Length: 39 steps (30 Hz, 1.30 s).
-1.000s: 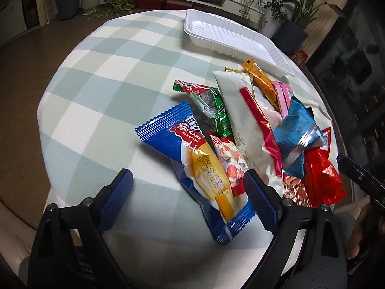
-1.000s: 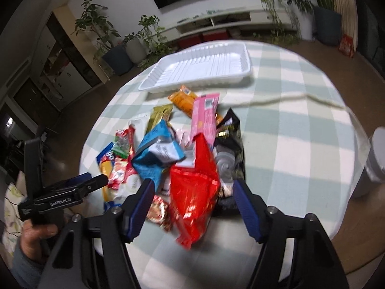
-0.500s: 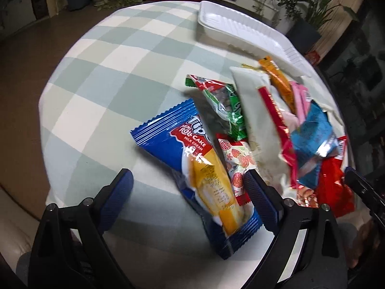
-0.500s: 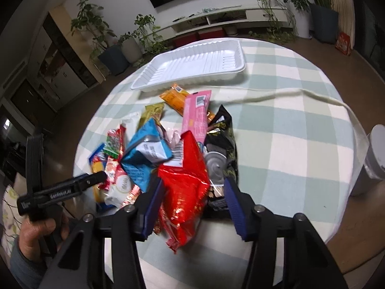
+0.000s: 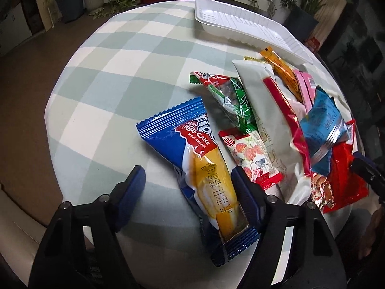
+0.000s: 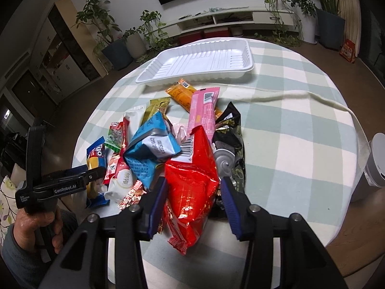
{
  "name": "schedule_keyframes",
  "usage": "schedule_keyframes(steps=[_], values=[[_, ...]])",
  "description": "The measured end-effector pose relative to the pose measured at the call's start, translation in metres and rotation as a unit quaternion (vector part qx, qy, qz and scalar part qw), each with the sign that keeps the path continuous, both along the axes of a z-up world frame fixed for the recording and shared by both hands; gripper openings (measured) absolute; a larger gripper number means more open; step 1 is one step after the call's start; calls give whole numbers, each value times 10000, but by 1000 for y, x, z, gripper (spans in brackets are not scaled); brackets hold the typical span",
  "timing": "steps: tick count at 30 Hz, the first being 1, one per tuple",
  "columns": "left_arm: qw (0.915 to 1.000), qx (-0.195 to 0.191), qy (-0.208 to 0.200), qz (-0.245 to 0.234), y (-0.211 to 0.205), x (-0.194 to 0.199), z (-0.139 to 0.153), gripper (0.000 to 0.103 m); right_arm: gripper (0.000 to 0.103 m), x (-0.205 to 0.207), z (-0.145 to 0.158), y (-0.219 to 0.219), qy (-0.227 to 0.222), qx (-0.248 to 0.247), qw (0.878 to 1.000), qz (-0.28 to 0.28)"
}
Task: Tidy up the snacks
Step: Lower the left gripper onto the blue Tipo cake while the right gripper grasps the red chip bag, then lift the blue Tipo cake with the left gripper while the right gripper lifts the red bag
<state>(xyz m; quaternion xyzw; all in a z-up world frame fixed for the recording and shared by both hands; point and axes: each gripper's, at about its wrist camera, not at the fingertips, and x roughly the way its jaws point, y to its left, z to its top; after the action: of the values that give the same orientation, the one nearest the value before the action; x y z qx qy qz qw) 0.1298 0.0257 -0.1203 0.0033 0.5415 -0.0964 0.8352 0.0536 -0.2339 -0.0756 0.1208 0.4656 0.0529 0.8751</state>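
Nearest us, our right claw [image 6: 193, 198] has just been closing around the red snack bag [image 6: 192, 180], its pads at the bag's sides. Our left claw [image 5: 189, 187], also closing, straddles the roll cake pack [image 5: 204, 166] without pinching it. Beyond the snack pile, the white tray [image 6: 199, 62] sits on the bench [image 6: 288, 130].

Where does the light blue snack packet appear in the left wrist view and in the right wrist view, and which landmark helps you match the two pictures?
Left wrist view: light blue packet at right, lying over the red packet.
Right wrist view: light blue packet left of centre, beside the red packet.
Shared landmark: the white tray beyond the pile.
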Motion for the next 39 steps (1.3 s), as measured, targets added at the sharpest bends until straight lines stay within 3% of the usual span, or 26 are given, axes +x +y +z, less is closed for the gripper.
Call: schedule_keyframes(steps=[2, 4, 6, 7, 27, 30, 32, 36, 39], values=[[9999, 87, -20, -142, -3, -1, -1, 71, 46, 0, 0, 2, 24, -32, 10000, 20], [9995, 135, -60, -285, -4, -1, 0, 62, 45, 0, 0, 1, 44, -58, 10000, 12], [9991, 222, -100, -361, -3, 0, 1, 41, 45, 0, -1, 2, 59, -76, 10000, 10], [9990, 235, -114, -362, -1, 1, 2, 38, 44, 1, -1, 2, 66, -96, 9999, 9], [9983, 110, -173, -544, 3, 4, 1, 38, 54, 13, -18, 16, 489, -760, 9959, 52], [9982, 103, -168, -574, 3, 5, 1, 38, 68, 17, -28, 22, 828, -848, 9927, 217], [9981, 85, -176, -591, 3, 4, 1, 38, 67, 16, -33, 28, 809, -926, 9921, 259], [9979, 39, -192, -613, 5, 3, 1, 38, 52, 16, -34, 27, 707, -857, 9934, 270], [9980, -21, -176, -607, 7, 2, 1, 38, 49, 14, -33, 22, 659, -760, 9946, 267]])
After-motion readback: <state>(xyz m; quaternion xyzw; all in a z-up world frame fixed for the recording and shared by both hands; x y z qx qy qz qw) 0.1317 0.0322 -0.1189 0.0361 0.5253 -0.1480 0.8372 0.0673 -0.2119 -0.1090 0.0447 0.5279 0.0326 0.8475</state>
